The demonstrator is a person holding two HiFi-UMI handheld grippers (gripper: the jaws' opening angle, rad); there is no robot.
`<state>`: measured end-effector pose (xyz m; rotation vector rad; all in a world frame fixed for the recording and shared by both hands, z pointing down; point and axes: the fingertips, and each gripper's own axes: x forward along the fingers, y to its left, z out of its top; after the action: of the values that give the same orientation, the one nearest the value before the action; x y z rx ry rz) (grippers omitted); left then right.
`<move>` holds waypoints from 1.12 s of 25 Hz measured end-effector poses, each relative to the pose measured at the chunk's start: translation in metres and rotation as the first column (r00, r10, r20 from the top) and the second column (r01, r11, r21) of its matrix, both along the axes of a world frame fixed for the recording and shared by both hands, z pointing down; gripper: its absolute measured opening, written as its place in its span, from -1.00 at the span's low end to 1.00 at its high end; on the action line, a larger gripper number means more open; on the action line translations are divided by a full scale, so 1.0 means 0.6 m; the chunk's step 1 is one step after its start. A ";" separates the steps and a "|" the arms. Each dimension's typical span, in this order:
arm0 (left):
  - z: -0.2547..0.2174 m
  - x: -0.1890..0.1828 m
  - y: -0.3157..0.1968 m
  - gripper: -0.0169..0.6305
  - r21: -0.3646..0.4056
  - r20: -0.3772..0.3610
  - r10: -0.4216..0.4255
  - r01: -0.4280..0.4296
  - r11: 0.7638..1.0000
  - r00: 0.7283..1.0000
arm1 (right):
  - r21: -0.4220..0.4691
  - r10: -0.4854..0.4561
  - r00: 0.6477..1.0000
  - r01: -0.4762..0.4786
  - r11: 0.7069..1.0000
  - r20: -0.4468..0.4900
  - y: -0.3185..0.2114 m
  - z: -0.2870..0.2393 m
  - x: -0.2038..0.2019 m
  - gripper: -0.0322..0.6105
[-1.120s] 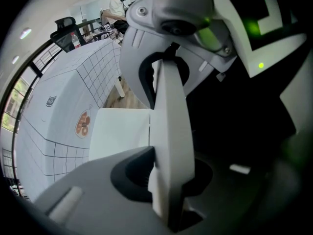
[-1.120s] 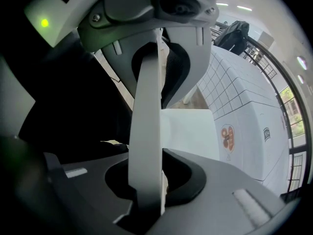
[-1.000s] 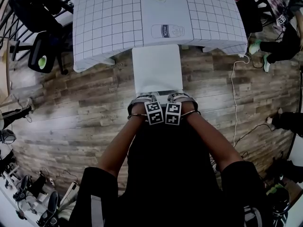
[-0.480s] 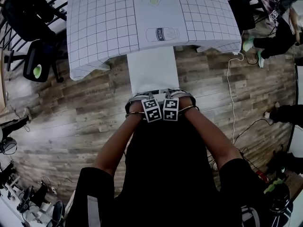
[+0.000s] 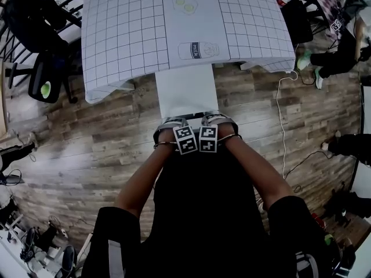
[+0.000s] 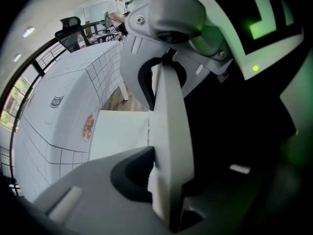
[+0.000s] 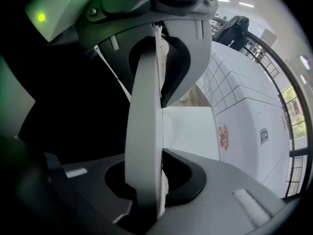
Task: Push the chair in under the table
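The left gripper (image 6: 162, 146) and right gripper (image 7: 149, 146), side by side, each clamp partly closed jaws on the top edge of the white chair (image 5: 185, 91), whose seat front just reaches under the table (image 5: 127, 33), so most of the push seems to remain.

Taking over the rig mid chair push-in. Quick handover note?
Left tool: shut on the chair back, at its top edge.
Right tool: shut on the same edge, right beside the left.
Chair: faces the table. The seat has its front edge at the tablecloth's hanging edge, and most of it is out over the floor.
Done: both grips are on and the chair is lined up.
Left: push forward until the seat is under the table, then release.
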<state>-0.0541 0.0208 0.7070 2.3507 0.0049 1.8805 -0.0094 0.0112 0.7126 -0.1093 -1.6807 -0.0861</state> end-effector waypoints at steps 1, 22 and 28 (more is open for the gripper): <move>-0.001 0.001 -0.005 -0.68 -0.002 0.000 -0.001 0.001 1.000 1.000 | -0.003 -0.004 1.000 0.004 1.000 0.001 -0.005 -0.001 0.001 -0.66; -0.002 -0.003 -0.141 -0.67 -0.016 0.028 0.000 0.001 1.000 1.000 | -0.011 -0.035 0.999 0.035 0.999 0.024 -0.140 -0.003 -0.006 -0.66; 0.001 -0.001 -0.196 -0.67 -0.006 0.054 -0.039 0.039 0.999 0.998 | -0.005 -0.040 0.999 0.041 0.999 0.030 -0.196 0.001 -0.001 -0.67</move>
<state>-0.0544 -0.0969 0.7074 2.2779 -0.0391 1.9215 -0.0100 -0.1065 0.7134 -0.1467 -1.7089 -0.1142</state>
